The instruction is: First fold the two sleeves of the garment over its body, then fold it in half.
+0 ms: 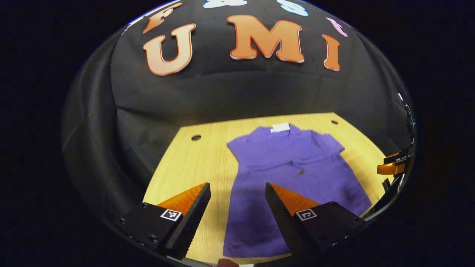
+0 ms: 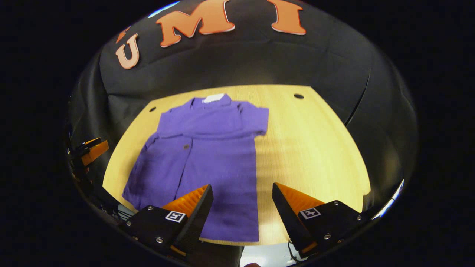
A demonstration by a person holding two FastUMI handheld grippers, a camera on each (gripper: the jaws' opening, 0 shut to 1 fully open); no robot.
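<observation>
A purple short-sleeved shirt (image 1: 293, 178) lies flat on the wooden table (image 1: 193, 163), collar and white tag (image 1: 280, 127) at the far end. Its hem reaches the near edge. In the left gripper view my left gripper (image 1: 237, 189) hovers open above the shirt's left edge, holding nothing. In the right gripper view the shirt (image 2: 207, 155) sits left of centre, one short sleeve (image 2: 258, 118) jutting slightly at the top right. My right gripper (image 2: 243, 188) is open over the shirt's right edge near the hem, with nothing between its fingers.
The table (image 2: 315, 148) has small round holes near its far corners (image 1: 196, 137) (image 2: 298, 96). Bare wood runs along both sides of the shirt. The right gripper (image 1: 393, 165) shows at the right edge of the left gripper view, and the left gripper (image 2: 92, 150) at the left edge of the right gripper view.
</observation>
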